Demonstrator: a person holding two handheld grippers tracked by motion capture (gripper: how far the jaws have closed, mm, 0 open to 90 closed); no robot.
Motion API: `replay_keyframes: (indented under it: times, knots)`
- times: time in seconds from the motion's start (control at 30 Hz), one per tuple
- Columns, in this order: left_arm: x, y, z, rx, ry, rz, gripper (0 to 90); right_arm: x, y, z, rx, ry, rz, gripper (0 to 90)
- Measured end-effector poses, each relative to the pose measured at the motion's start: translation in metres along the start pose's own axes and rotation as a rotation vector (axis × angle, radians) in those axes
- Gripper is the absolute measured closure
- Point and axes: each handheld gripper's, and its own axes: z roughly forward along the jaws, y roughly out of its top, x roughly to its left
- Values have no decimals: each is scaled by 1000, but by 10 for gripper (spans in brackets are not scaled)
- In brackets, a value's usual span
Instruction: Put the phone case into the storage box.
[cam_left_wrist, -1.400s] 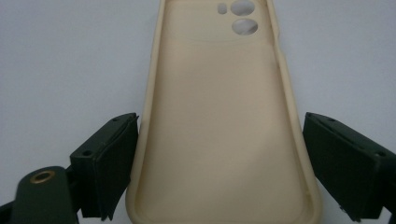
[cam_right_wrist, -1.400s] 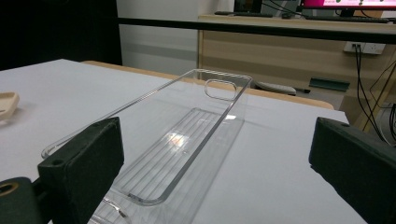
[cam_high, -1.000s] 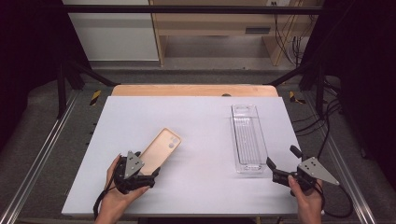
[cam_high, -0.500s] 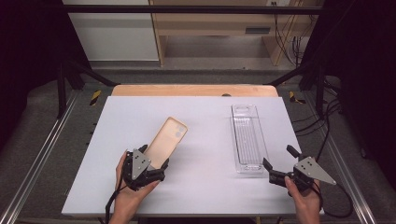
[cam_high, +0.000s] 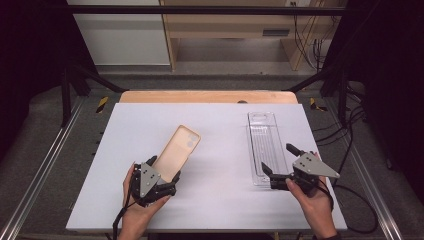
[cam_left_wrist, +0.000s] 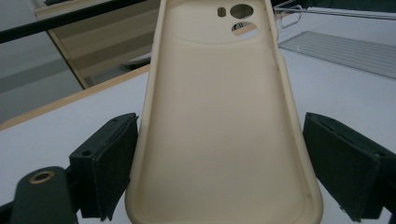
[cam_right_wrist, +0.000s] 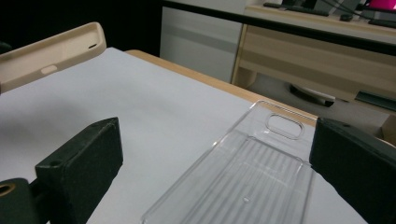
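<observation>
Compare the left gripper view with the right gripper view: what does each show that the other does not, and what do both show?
Left gripper view alone: the left gripper with its jaws against the sides of the beige phone case, whose hollow inside and camera cut-outs face the camera.

Right gripper view alone: the right gripper, jaws open on either side of the near end of the clear plastic tray, which has a hanging slot at its far end; wooden furniture stands behind.

Both: the white table, the phone case, lifted off the table, and the clear tray lying flat.

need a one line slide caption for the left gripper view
Beige phone case held between the left tool's black jaws, clear plastic tray lying beyond on the white table.
</observation>
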Motion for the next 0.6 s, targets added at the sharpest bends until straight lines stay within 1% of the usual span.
replay_keyframes:
  times: [0.07,0.1,0.17,0.3,0.4,0.6]
  knots:
    - [2,1,-1,-7,5,-5,120,5,9,5,14,15,10,30]
    - [2,1,-2,-10,9,-8,120,8,13,8,29,18,19,30]
    - [3,1,-3,-13,13,-9,120,15,21,14,47,18,29,31]
    - [4,1,-4,-21,17,-13,120,31,33,28,78,15,64,33]
    - [4,2,-5,-28,21,-15,120,43,39,39,93,1,83,35]
    - [4,2,-6,-31,25,-14,120,61,45,58,122,-17,83,38]
